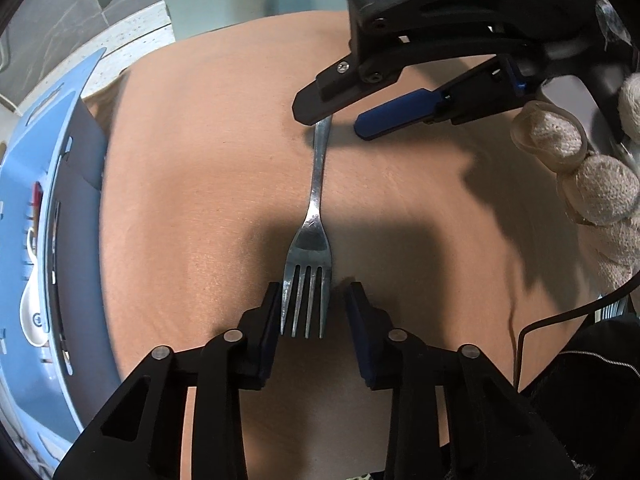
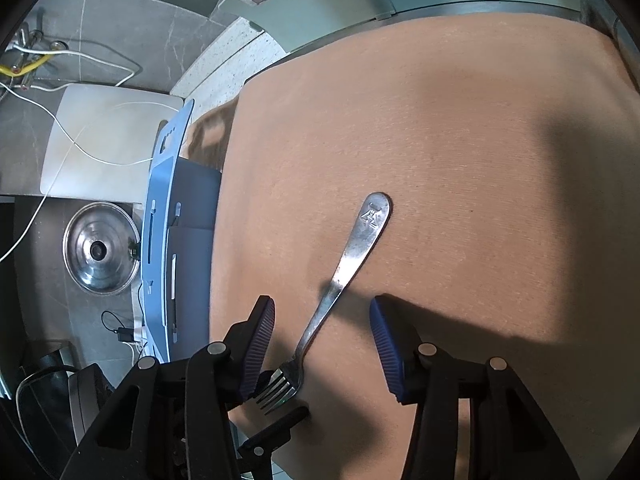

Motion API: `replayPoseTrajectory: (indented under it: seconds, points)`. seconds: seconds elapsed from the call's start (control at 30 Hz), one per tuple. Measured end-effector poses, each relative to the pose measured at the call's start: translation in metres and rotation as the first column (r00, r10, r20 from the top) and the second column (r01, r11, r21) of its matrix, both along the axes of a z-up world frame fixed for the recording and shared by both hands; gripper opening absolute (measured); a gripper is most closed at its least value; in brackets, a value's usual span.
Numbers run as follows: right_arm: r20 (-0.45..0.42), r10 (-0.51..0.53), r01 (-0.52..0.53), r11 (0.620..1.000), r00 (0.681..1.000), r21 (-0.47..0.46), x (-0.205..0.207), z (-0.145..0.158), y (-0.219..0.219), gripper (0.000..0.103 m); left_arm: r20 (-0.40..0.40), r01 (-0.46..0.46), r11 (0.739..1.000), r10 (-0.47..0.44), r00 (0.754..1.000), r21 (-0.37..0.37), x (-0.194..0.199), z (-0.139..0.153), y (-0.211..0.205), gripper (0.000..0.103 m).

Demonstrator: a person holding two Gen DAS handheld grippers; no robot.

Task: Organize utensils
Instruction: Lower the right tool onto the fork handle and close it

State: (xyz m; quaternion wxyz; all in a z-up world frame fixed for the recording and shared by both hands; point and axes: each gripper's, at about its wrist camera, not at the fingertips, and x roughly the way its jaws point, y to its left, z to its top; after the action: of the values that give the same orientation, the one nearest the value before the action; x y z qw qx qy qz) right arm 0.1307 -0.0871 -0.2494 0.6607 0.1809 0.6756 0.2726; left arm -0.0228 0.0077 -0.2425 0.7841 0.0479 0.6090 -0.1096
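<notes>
1. A tan cloth [image 2: 440, 140] is spread flat over the work surface.
2. A round metal lid [image 2: 101, 253] with a dark centre knob is seen on the grey floor [image 2: 60, 80].
3. A white wire [image 2: 80, 148] is draped across a pale square panel [image 2: 108, 120].
4. A speckled white counter edge [image 1: 136, 36] is seen beyond the cloth.

Shiny scuffed metal fork [image 1: 312, 216], matt tan cloth table cover [image 1: 200, 160], glossy pale-blue plastic rack [image 1: 24, 208], ribbed blue rubbery pads [image 2: 260, 344], white knitted glove [image 1: 600, 184].
</notes>
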Motion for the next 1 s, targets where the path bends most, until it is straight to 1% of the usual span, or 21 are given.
replayPoseTrajectory:
  seconds: [0.03, 0.07, 0.23, 0.3, 0.47, 0.57, 0.63, 0.77, 0.8, 0.83, 0.9, 1.0]
  points:
    - [-0.001, 0.000, 0.000, 1.000, 1.000, 0.000, 0.000, 0.000, 0.001, 0.044, -0.002, -0.001, 1.000, 0.001, 1.000, -0.004, 0.000, 0.001, 0.000, 0.023]
    - [-0.003, 0.002, -0.002, 1.000, 1.000, 0.001, -0.001, 0.000, 0.002, 0.044, -0.004, -0.004, 1.000, 0.004, 1.000, -0.013, 0.001, 0.001, 0.001, 0.022]
    - [-0.006, 0.011, -0.011, 1.000, 1.000, -0.001, -0.002, -0.002, 0.006, 0.041, -0.009, -0.029, 0.998, 0.028, 1.000, -0.054, 0.004, 0.000, 0.006, 0.022]
    - [-0.006, 0.013, -0.013, 1.000, 1.000, -0.002, -0.001, -0.002, 0.008, 0.040, -0.016, -0.052, 0.994, 0.051, 0.999, -0.098, 0.011, -0.002, 0.014, 0.022]
    - [-0.004, 0.020, -0.020, 1.000, 1.000, -0.005, 0.000, -0.002, 0.011, 0.040, -0.032, -0.114, 0.969, 0.110, 0.993, -0.220, 0.014, -0.001, 0.026, 0.022]
    - [-0.002, 0.022, -0.022, 1.000, 1.000, -0.006, 0.000, -0.002, 0.012, 0.039, -0.041, -0.135, 0.951, 0.129, 0.991, -0.278, 0.016, -0.001, 0.030, 0.022]
    - [0.002, 0.021, -0.021, 1.000, 1.000, -0.012, 0.000, -0.003, 0.014, 0.035, -0.045, -0.140, 0.942, 0.133, 0.990, -0.304, 0.017, -0.001, 0.031, 0.022]
    - [0.002, 0.004, -0.004, 1.000, 1.000, -0.017, 0.003, -0.006, 0.015, 0.027, -0.042, -0.132, 0.941, 0.125, 0.991, -0.313, 0.020, 0.000, 0.030, 0.022]
    - [0.001, -0.001, 0.001, 1.000, 1.000, -0.017, 0.004, -0.007, 0.015, 0.022, -0.041, -0.131, 0.939, 0.125, 0.991, -0.317, 0.018, 0.001, 0.030, 0.022]
    - [0.000, -0.006, 0.006, 1.000, 1.000, -0.023, 0.005, -0.008, 0.015, 0.016, -0.041, -0.131, 0.939, 0.124, 0.991, -0.317, 0.019, 0.002, 0.030, 0.022]
    - [-0.010, -0.019, 0.019, 1.000, 1.000, -0.022, 0.006, -0.012, 0.013, 0.010, -0.037, -0.124, 0.945, 0.118, 0.992, -0.301, 0.016, 0.003, 0.030, 0.022]
    - [-0.020, -0.031, 0.031, 1.000, 0.999, -0.004, 0.007, -0.014, 0.009, 0.009, -0.035, -0.105, 0.953, 0.099, 0.995, -0.284, 0.023, 0.002, 0.027, 0.022]
